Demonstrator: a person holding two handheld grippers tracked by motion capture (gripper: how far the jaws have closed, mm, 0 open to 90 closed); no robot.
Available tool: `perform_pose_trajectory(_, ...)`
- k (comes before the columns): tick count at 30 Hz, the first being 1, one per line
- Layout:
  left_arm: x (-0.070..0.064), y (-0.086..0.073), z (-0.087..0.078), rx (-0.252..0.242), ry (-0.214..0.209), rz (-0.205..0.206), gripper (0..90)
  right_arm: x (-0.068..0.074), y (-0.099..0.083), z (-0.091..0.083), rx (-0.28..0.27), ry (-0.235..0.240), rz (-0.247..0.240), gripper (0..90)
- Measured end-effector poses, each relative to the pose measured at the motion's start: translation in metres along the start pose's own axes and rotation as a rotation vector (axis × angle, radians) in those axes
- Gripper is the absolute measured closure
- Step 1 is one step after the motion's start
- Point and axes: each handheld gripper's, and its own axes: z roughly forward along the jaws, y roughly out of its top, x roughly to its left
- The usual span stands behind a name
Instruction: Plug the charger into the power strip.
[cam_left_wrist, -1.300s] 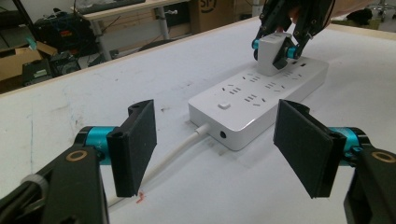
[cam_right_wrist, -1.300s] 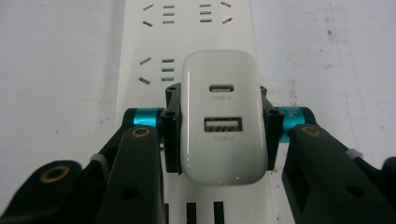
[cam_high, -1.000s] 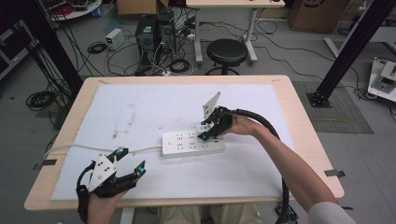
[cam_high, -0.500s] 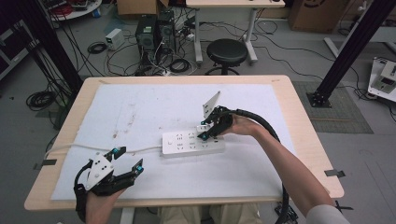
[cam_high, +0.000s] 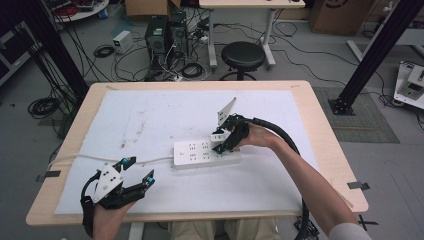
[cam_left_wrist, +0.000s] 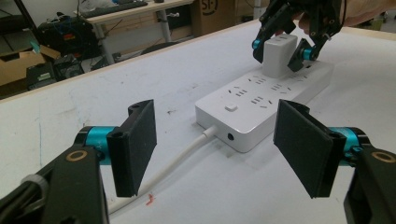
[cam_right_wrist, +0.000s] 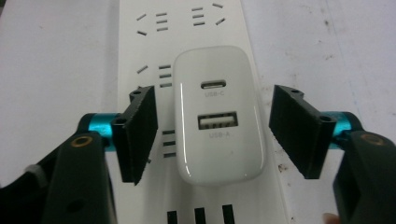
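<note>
A white power strip (cam_high: 200, 152) lies mid-table on white paper, its cable (cam_high: 90, 159) running left. A white USB charger (cam_right_wrist: 217, 116) stands plugged into the strip's right end (cam_left_wrist: 278, 56). My right gripper (cam_high: 223, 140) is over it, open; its two pads (cam_right_wrist: 140, 133) straddle the charger with a gap on each side. My left gripper (cam_high: 136, 170) rests at the near left corner, open and empty, its jaws (cam_left_wrist: 217, 140) pointing at the strip's cable end (cam_left_wrist: 229, 135).
The white paper sheet (cam_high: 150, 115) covers most of the wooden table (cam_high: 320, 120). A black stool (cam_high: 242, 55) stands past the far edge, with computers and cables on the floor. A black post (cam_high: 370, 55) rises at the right.
Hardly anything differs. My left hand has shifted slightly at the near left corner, and my right gripper stays at the charger.
</note>
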Motion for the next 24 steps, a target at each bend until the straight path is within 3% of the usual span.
perform_pose_trajectory(2, 0.0, 0.0, 0.0, 0.0, 0.0, -0.002, 30.0, 0.001, 0.0, -0.002, -0.009, -0.004, -0.001, 30.2)
perform_pose_trajectory(4, 0.0, 0.0, 0.001, -0.001, -0.006, -0.004, 30.0, 0.003, 0.001, -0.008, -0.037, -0.024, 0.001, 22.4)
perform_pose_trajectory(10, 0.0, 0.0, 0.005, -0.002, -0.014, -0.001, 30.0, 0.011, -0.001, -0.019, -0.043, -0.081, 0.037, 21.7)
perform_pose_trajectory(14, 0.0, 0.001, 0.007, -0.003, -0.018, -0.001, 30.0, 0.013, -0.002, -0.022, -0.047, -0.095, 0.046, 21.7)
perform_pose_trajectory(15, 0.0, 0.002, 0.01, -0.002, -0.023, 0.004, 30.0, 0.02, -0.007, -0.034, -0.1, -0.151, 0.09, 21.7)
perform_pose_trajectory(18, -0.001, 0.002, 0.012, 0.002, -0.028, 0.005, 30.0, 0.025, -0.009, -0.038, -0.109, -0.186, 0.099, 21.7)
perform_pose_trajectory(19, -0.001, 0.002, 0.015, 0.004, -0.035, 0.007, 30.0, 0.032, -0.013, -0.044, -0.124, -0.224, 0.109, 21.7)
perform_pose_trajectory(20, -0.001, 0.002, 0.015, 0.004, -0.035, 0.007, 30.0, 0.032, -0.013, -0.044, -0.124, -0.224, 0.109, 21.7)
perform_pose_trajectory(22, -0.001, 0.003, 0.018, 0.007, -0.042, 0.008, 30.0, 0.039, -0.019, -0.05, -0.149, -0.263, 0.147, 21.7)
perform_pose_trajectory(24, -0.001, 0.003, 0.018, 0.007, -0.042, 0.008, 30.0, 0.04, -0.021, -0.051, -0.157, -0.28, 0.154, 21.7)
